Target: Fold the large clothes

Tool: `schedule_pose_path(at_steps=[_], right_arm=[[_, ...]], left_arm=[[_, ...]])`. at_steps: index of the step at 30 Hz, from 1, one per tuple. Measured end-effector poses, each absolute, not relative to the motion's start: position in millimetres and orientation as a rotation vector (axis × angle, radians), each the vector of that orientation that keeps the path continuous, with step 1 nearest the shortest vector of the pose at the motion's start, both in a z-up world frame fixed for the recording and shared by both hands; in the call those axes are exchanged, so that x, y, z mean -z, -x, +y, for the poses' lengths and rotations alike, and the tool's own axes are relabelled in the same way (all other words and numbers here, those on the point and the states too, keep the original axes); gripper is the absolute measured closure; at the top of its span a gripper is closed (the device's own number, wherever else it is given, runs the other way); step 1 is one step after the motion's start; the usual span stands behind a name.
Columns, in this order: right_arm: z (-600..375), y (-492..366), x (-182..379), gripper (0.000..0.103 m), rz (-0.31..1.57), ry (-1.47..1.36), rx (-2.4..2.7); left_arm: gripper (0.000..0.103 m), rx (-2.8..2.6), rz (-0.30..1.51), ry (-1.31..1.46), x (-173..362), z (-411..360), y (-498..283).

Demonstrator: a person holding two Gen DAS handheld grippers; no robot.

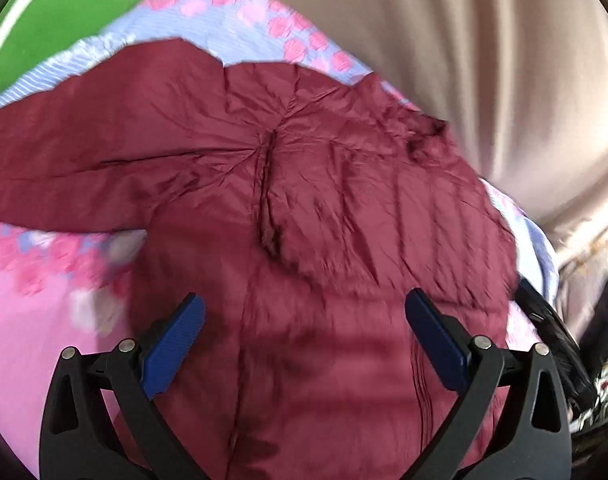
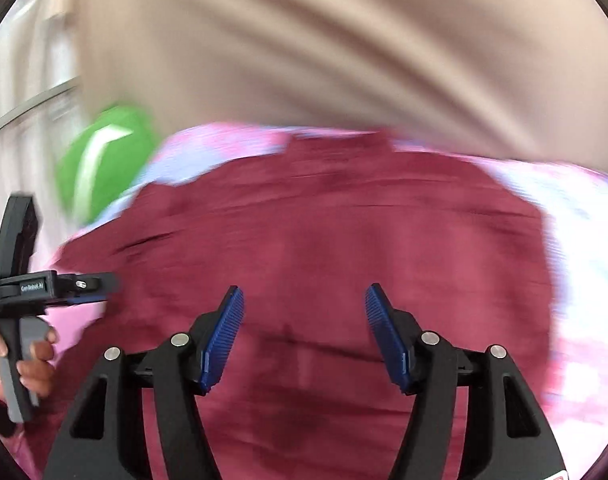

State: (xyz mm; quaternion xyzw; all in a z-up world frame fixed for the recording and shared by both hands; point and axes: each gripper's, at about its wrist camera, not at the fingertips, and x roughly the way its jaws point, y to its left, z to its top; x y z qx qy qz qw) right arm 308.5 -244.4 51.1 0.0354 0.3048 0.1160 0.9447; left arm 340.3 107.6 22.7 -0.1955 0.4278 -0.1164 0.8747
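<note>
While both units hover | left gripper (image 1: 304,332): jaws spread, nothing pinched | right gripper (image 2: 304,332): jaws spread, nothing pinched | maroon jacket (image 1: 304,184): flat on floral bedspread (image 1: 44,300), 12 o'clock of both.

Soft, even daylight fills both my views, bright on the curtain (image 1: 443,40). Motion blur smears my right view heavily; my left blurs mostly toward its edges. Fisheye bends everything, with dark corners. Faint shadow bands cross the jacket (image 1: 323,344).
</note>
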Motion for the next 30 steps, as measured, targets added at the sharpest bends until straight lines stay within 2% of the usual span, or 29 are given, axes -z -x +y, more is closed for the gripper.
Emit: schedule_pose_path(at_steps=[4, 5, 6, 7, 9, 10, 12, 13, 14, 19, 23, 24, 28, 30], right_arm=[[-331, -313, -53, 0.04, 0.639, -0.168, -0.017], [-346, -315, -52, 0.04, 0.645, -0.195, 0.006], [-359, -320, -50, 0.04, 0.658, -0.221, 0.028], [-371, -326, -45, 0.04, 0.676, -0.246, 0.068], [-383, -337, -36, 0.04, 0.704, -0.273, 0.1], [-388, -348, -29, 0.04, 0.727, -0.284, 0.111], [-388, -365, -20, 0.045, 0.763, -0.292, 0.137], [-387, -372, -17, 0.075, 0.773, -0.303, 0.124], [-384, -375, -18, 0.096, 0.772, -0.312, 0.097], [-372, -342, -55, 0.101, 0.515, -0.346, 0.01], [-381, -375, 4, 0.101, 0.766, -0.241, 0.172], [-382, -375, 11, 0.101, 0.781, -0.245, 0.173], [-386, -341, -19, 0.101, 0.671, -0.278, 0.187], [-387, -320, -31, 0.094, 0.621, -0.293, 0.178]], left_arm=[[0.006, 0.23, 0.954, 0.395, 1, 91, -390], [0.013, 0.231, 0.966, 0.398, 5, 90, -398], [0.025, 0.215, 0.964, 0.39, 7, 87, -404], [0.033, 0.201, 0.951, 0.377, 5, 86, -407], [0.088, 0.243, 0.941, 0.355, 2, 83, -415], [0.096, 0.281, 0.949, 0.348, 0, 79, -421], [0.1, 0.28, 0.923, 0.334, -9, 77, -423], [0.1, 0.272, 0.885, 0.3, -19, 75, -424], [0.101, 0.269, 0.846, 0.28, -30, 75, -423], [0.101, 0.222, 0.708, 0.256, -61, 85, -418], [0.101, 0.187, 0.868, 0.194, -2, 69, -443], [0.101, 0.185, 0.883, 0.193, 8, 67, -445], [0.101, 0.172, 0.844, 0.186, 15, 61, -444], [0.101, 0.18, 0.839, 0.195, 16, 63, -443]])
